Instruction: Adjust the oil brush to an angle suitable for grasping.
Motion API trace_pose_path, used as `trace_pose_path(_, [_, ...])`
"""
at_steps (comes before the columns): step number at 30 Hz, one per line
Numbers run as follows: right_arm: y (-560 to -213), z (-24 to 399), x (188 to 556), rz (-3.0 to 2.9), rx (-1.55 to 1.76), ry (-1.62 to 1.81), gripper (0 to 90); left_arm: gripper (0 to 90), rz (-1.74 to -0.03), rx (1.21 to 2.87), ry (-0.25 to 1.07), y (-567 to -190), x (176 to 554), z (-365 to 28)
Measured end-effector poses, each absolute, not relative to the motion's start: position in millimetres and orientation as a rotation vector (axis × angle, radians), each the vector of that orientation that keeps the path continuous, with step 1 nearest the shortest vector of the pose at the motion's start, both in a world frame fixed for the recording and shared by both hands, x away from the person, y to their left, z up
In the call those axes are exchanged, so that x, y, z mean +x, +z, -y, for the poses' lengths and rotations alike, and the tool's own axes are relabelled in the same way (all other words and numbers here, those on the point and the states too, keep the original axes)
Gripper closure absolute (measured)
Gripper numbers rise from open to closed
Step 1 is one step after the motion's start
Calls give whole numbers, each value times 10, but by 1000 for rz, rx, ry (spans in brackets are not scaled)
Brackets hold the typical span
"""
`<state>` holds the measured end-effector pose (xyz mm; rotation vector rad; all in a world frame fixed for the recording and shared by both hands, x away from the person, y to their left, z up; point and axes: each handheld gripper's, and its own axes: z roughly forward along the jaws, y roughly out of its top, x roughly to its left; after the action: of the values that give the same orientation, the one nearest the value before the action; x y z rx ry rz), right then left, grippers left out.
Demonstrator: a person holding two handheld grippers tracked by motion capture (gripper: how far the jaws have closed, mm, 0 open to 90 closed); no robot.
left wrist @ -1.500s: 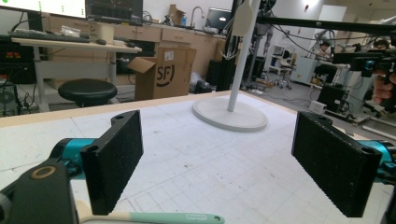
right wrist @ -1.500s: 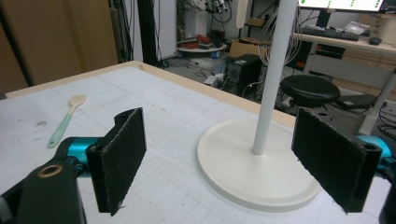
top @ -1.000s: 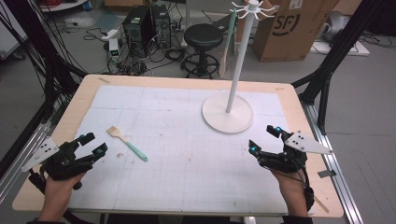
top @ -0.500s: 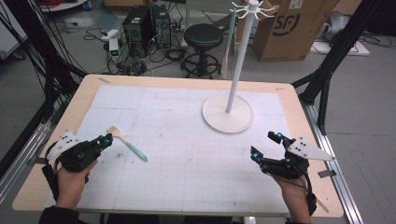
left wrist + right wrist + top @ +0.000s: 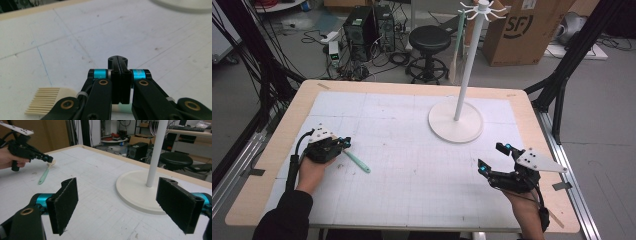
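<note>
High view: left hand-held gripper (image 5: 343, 143) now at centre-left of the frame, moved in from the lower-left desk edge over the last second, with jaws brought together at the bristle end of the silicone brush (image 5: 357, 162). Mint handle trailing toward lower right from the jaw tips, lying flat on the white gridded mat of the desk (image 5: 272, 150). Right hand-held gripper (image 5: 495, 160) resting at lower right, much as before, jaws spread wide and empty. White hook stand (image 5: 455, 122) upright at upper centre-right, well apart from both. No containers on the desk; nothing to be filled or emptied.

Left gripper view: jaws fully together at frame centre, having just closed. Cream bristles (image 5: 47, 100) at lower left beside the linkage, a sliver of mint handle (image 5: 122, 108) just under the closed jaws. Possibly pinched on the brush neck, but contact hidden beneath the jaws, so hard to tell whether gripped or merely touched.

Right gripper view: two black pads (image 5: 63, 205) far apart, nothing between. Left hand-held gripper (image 5: 32, 152) at upper left, tip down on the brush head (image 5: 46, 173). Stand base at centre right.

Judged meaning: pickup of the brush under way, lift not yet begun.
</note>
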<state>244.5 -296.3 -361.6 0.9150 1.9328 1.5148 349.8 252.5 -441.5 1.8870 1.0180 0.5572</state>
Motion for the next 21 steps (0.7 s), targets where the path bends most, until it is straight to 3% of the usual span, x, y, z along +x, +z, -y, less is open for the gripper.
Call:
trace_pose_path(9, [-3626,2962,2479,-1942,918,1515,167,900,-1104,1953,596,-4499,3592,-2477])
trace_pose_path(14, [-3593,2955,2479,-1945,908,1523,167,899,-1091,2088,629,-4449,3637,-2376])
trace_pose_path(21, [-3599,2998,2463,-1932,922,1529,167,899,-1095,2102,641,-4441,3614,-2384])
